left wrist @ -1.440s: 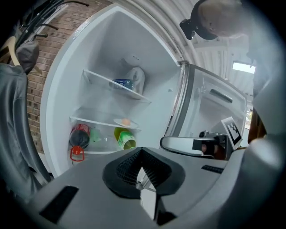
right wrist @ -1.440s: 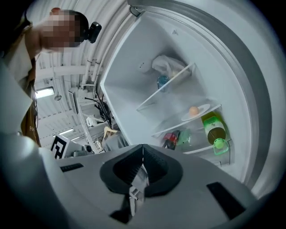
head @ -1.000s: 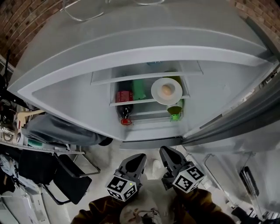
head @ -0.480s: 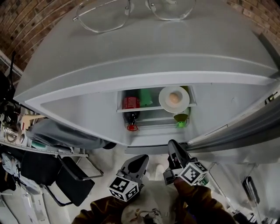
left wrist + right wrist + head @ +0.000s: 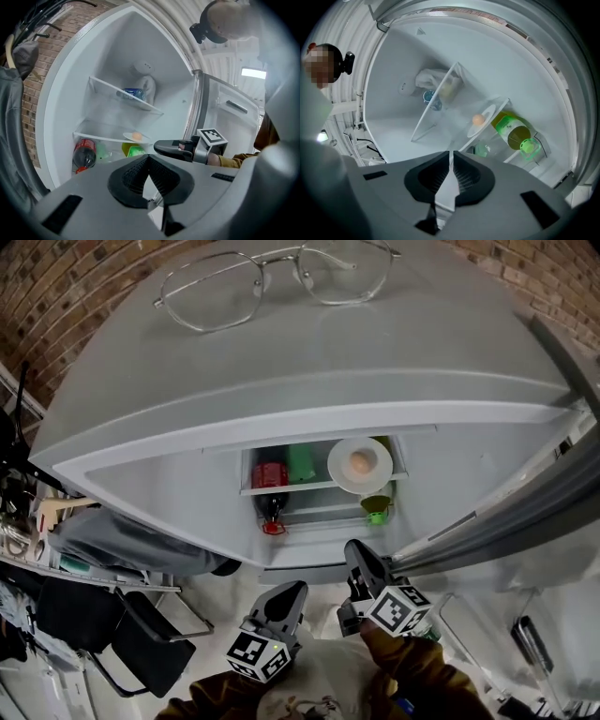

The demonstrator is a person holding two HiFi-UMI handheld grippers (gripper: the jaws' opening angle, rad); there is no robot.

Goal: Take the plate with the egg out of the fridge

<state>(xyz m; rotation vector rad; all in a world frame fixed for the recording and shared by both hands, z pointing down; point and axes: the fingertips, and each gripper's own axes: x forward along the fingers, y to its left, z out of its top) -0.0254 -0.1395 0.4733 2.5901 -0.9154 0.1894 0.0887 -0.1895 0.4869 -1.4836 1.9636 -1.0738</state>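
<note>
Obs.: over the last second my right gripper (image 5: 354, 554) has gone forward and up the head view toward the open fridge (image 5: 281, 381). My left gripper (image 5: 289, 594) has dropped back toward the bottom edge. A second ago the two sat level, side by side. The plate (image 5: 339, 465) and the egg (image 5: 359, 462) keep the same spot on the shelf (image 5: 281, 487), so nothing has been touched.

Reading: the right is the one making the reach and the left is standing by. The approach is under way, no grasp yet.

Jaws: left pads pressed together, nothing between. Right pads nearly meeting with only a hairline slit, also empty. The right must spread before it can take the rim.

Location: the plate is right of centre in the head view, on the right half of the shelf. The cola bottle (image 5: 271, 498) is at centre-left, and the green-capped bottle (image 5: 377, 507) lies just below the plate. The right gripper is below the plate in frame, well apart from it.

Orientation: the plate lies flat and face up. It is round, so it has no long axis to line up with. Its near rim sits at the shelf's front edge and appears to overhang slightly toward me. The egg rests near the plate's middle, too small for me to tell which way it points.
</note>
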